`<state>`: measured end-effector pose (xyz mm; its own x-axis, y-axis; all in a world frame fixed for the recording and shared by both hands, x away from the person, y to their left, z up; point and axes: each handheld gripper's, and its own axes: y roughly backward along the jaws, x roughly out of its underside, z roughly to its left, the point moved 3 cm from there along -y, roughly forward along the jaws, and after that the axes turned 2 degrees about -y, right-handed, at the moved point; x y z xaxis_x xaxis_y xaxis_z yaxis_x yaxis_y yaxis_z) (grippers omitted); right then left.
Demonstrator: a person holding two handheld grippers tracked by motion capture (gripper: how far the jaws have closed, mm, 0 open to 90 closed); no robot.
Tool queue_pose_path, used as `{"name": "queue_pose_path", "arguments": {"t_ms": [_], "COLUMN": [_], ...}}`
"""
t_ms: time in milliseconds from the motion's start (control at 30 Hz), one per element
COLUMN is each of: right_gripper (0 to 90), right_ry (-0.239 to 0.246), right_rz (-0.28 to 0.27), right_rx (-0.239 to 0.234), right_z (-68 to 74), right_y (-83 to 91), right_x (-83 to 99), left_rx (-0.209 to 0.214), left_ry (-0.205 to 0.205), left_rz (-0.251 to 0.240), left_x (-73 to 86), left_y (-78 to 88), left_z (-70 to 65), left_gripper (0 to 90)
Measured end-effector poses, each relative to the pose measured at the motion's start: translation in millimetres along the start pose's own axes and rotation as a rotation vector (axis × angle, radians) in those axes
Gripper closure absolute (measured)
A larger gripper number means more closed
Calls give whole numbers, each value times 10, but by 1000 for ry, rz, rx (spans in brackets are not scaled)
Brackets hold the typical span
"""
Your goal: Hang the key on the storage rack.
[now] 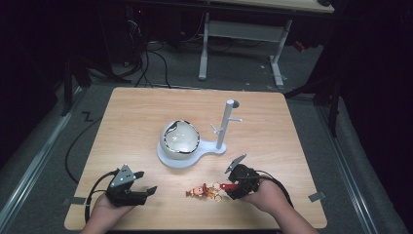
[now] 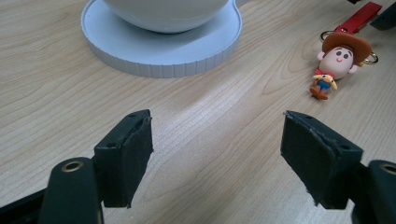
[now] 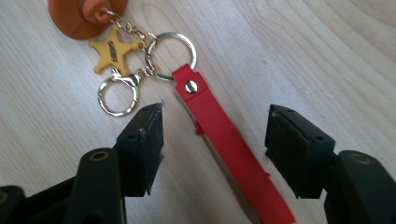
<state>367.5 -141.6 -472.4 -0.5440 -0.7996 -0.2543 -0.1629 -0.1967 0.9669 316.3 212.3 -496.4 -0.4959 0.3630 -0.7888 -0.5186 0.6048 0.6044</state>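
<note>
Right gripper (image 3: 212, 142), jaws apart astride the red strap (image 3: 229, 144) of a cowboy-figure keychain (image 1: 204, 190) at the lower middle of the bench (image 1: 136, 117), faces a yellow star charm (image 3: 113, 50) with unreadable lettering, while the left gripper (image 2: 217, 149) at lower left gapes over bare wood.

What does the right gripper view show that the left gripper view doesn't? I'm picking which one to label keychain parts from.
Right gripper view alone: the yellow star charm, the silver key rings and the red strap's rivet, with the strap running between the open right gripper.

Left gripper view alone: the cowboy figure's face and body, the white ribbed round base, and the open left gripper.

Both: the red strap and the wooden table.
</note>
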Motion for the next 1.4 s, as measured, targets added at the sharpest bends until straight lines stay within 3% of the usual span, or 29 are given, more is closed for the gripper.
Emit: {"name": "queue_pose_path", "arguments": {"t_ms": [67, 200, 300, 333, 367, 733, 933, 1033, 1167, 1200, 1400], "right_gripper": [385, 391, 424, 424, 499, 573, 665, 724, 733, 734, 735], "right_ry": [40, 95, 147, 147, 153, 195, 226, 244, 234, 203, 162], "right_rz": [42, 76, 133, 133, 162, 241, 266, 262, 262, 281, 313], "right_rx": [19, 13, -4, -4, -31, -91, -77, -42, -25, -18, -5], "right_z": [1, 18, 37, 37, 55, 50, 52, 67, 77, 83, 64], "right_y": [51, 83, 46, 46, -2, -168, -184, -181, -181, -173, -149], "right_x": [-63, -112, -158, -158, -190, -342, -389, -379, -373, -365, -301], "left_rx": [-1, -3, -1, 0, 0, 3, 4, 6, 4, 5, 8], "left_ry": [1, -3, 2, 0, -5, -7, -8, -17, -14, -15, -21], "left_rz": [-1, -1, -2, -2, -2, 0, 3, 2, 6, 7, 8], "left_x": [0, -2, -5, -4, -3, 3, 4, 2, 2, 3, 0], "left_y": [1, -9, -10, -9, -4, 5, 4, -1, -6, -8, -13], "left_z": [-1, 9, 18, 15, 6, -6, 3, -5, 2, -1, -7], "left_gripper": [256, 256, 256, 256, 256, 256, 257, 257, 257, 257, 258]}}
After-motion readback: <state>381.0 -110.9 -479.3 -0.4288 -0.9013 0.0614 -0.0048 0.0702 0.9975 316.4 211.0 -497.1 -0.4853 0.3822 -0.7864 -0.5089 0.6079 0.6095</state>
